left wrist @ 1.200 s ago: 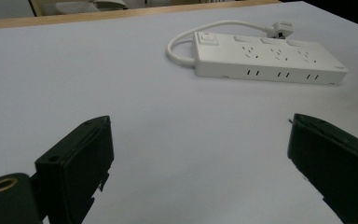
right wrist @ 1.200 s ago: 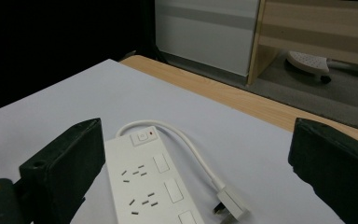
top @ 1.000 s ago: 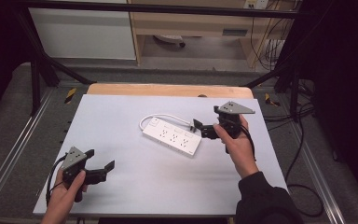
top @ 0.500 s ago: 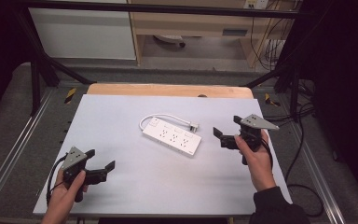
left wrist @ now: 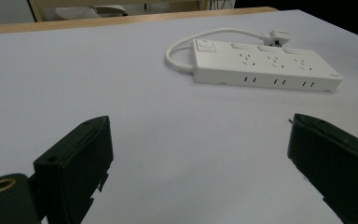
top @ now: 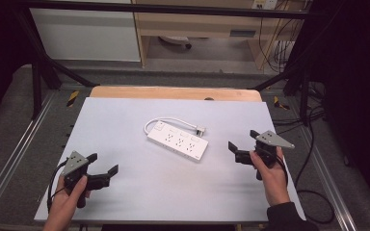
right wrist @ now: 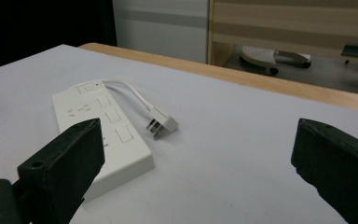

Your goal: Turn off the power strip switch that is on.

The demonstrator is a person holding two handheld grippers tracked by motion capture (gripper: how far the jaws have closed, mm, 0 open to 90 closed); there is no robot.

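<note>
Now the power strip (top: 178, 142) lies mid-desk (top: 125, 120), its plug (right wrist: 162, 124) just beside it. Left gripper (top: 99, 174) and right gripper (top: 241, 150) flank the strip, wide open, empty (approach low, jaws square across its body).

Even overhead light on the pale table (top: 139, 125); surroundings fall off to near black at left and right. Shadows under the power strip (top: 178, 141) are soft and faint, no glare. Gripper views: near jaws slightly soft, background shelving blurred.
</note>
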